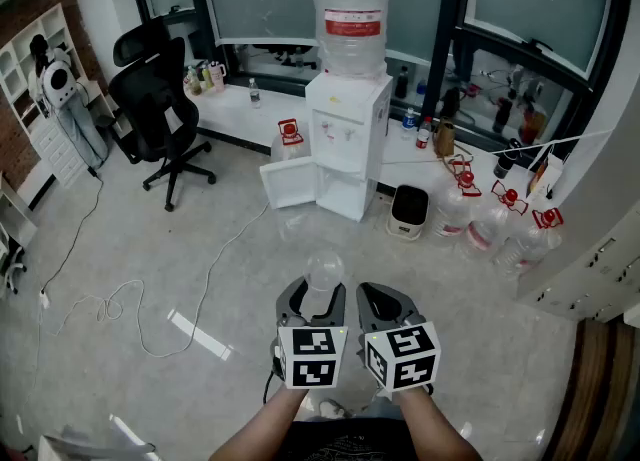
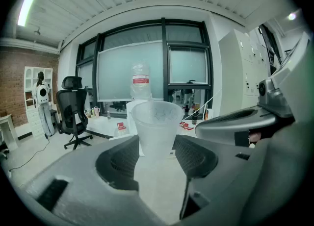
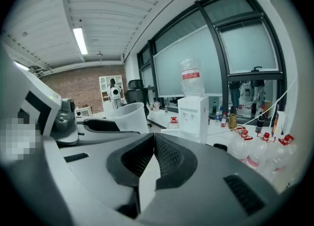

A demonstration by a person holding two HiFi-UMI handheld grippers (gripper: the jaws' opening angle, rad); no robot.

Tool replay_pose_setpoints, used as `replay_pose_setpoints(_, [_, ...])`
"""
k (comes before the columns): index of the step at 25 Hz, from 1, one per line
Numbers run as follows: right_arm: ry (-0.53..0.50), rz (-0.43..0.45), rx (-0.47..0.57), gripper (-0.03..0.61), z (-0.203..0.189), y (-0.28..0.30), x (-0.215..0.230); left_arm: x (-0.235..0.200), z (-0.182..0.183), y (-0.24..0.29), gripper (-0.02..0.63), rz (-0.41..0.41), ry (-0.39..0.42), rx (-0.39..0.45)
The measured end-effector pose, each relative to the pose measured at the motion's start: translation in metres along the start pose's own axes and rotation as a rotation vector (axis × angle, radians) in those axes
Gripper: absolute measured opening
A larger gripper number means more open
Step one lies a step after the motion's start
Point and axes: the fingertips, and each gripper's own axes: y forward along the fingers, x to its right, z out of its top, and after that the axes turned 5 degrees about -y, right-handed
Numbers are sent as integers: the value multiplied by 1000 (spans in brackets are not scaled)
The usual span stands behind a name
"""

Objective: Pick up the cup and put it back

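Observation:
A translucent plastic cup (image 1: 325, 272) stands upright between the jaws of my left gripper (image 1: 312, 301), held in the air above the floor. In the left gripper view the cup (image 2: 157, 122) fills the gap of the left gripper (image 2: 157, 152), and both ribbed pads press on its lower part. Close to its right, my right gripper (image 1: 386, 301) holds nothing. In the right gripper view the right gripper (image 3: 153, 139) has its jaw tips touching, and the cup (image 3: 131, 117) shows to the left.
A white water dispenser (image 1: 348, 139) with a large bottle on top stands straight ahead, its lower door open. Several water jugs (image 1: 500, 219) stand on the floor to its right. A black office chair (image 1: 155, 99) is at the far left, and a cable (image 1: 120, 299) lies on the floor.

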Motion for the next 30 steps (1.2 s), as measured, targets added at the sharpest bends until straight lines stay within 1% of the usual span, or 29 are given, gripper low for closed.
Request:
replay_pose_setpoints(13, [11, -5, 10, 21, 10, 12, -14, -16, 6, 0, 232, -17, -3, 9])
replay_pose_setpoints(22, [14, -23, 2, 21, 13, 18, 7, -20, 15, 12, 232, -31, 11, 10])
replay_pose_setpoints(30, [-3, 3, 0, 21, 19, 41, 25, -17, 25, 43, 232, -39, 27, 8])
